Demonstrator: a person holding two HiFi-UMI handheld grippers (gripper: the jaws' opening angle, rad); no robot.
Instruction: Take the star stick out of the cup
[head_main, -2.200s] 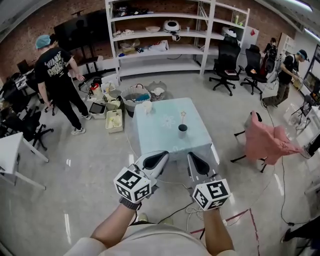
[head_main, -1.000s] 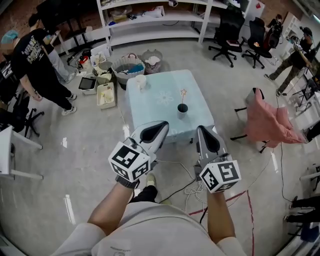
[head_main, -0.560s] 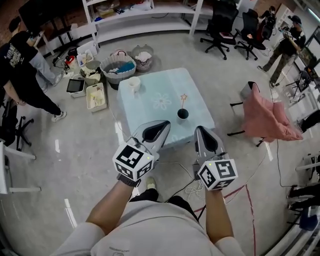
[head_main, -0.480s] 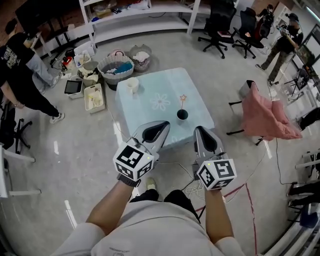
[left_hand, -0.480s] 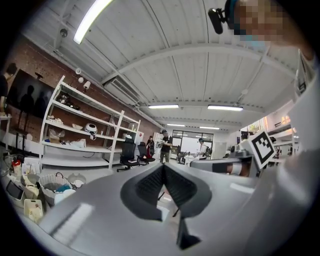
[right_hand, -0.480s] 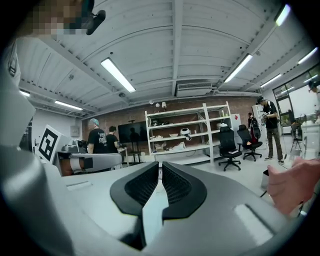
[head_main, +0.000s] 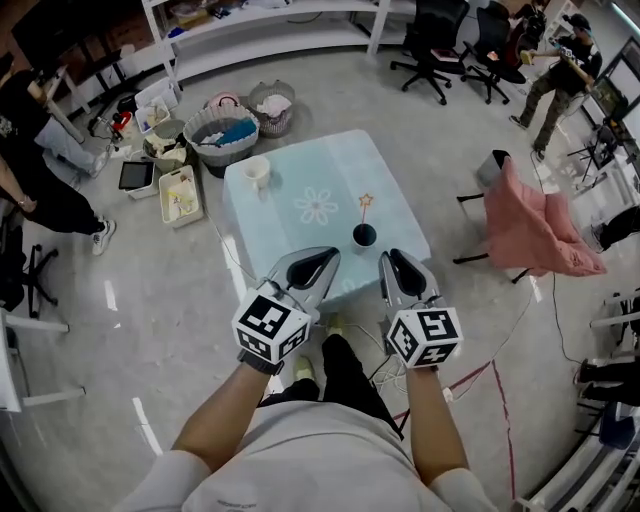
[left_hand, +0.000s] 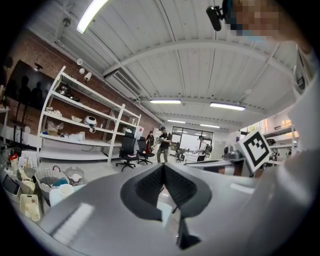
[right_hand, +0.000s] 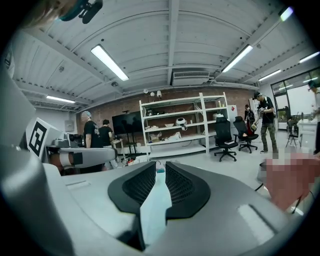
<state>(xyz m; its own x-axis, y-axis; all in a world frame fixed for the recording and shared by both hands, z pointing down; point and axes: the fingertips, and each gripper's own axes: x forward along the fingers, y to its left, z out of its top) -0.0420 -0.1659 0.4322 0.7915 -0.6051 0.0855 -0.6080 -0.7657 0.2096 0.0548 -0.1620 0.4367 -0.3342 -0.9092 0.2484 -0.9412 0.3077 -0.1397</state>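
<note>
right hand-held gripper (right_hand: 159, 171) jaws opening, nothing between, shelves (right_hand: 182, 127) beyond

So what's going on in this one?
A person stands before a small light blue table, a gripper in each hand, both short of it. The thin stick with a star on top stands in the dark cup, untouched. The left gripper is shut; the right gripper has its fingers opening, nothing between them.

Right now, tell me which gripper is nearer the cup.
Right, narrowly. The right gripper, jaws opening and empty, hangs just short of the cup, slightly to its right; the left gripper hangs short and farther left.
</note>
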